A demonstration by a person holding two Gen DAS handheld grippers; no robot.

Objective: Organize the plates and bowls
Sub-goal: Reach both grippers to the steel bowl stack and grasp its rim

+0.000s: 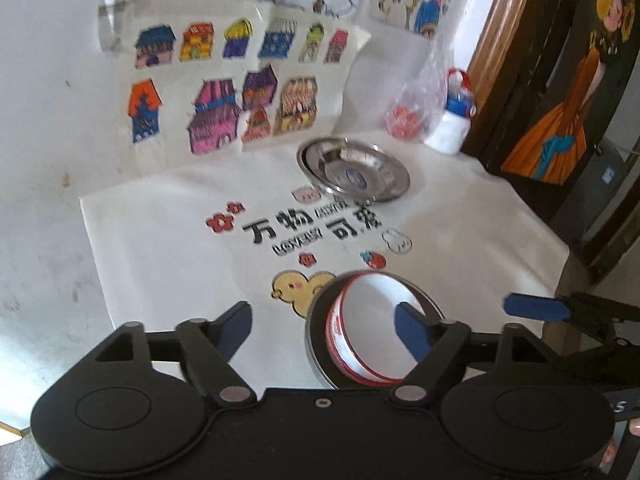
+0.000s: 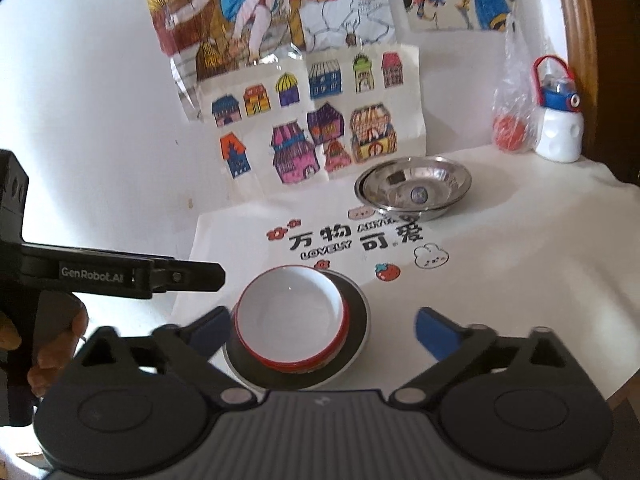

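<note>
Red-rimmed bowls (image 2: pixel 290 316) stacked on dark plate (image 2: pixel 356 300) at lower centre, steel bowls (image 2: pixel 414 188) nested upper right; both hand-held grippers (image 1: pixel 324 326) (image 2: pixel 324 334) spread wide, empty; sorting seemingly near done

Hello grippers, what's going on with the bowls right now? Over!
Left gripper open, right gripper open, both empty. Red-rimmed bowls stacked on dark plate. Steel bowls stacked behind. Nothing in the way.

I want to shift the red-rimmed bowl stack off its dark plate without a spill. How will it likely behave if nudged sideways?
The red-rimmed bowl stack looks glossy, so it may slide on the dark plate. The bowls sit slightly offset, so the top one might shift first. Low and wide, it probably won't tip.
</note>
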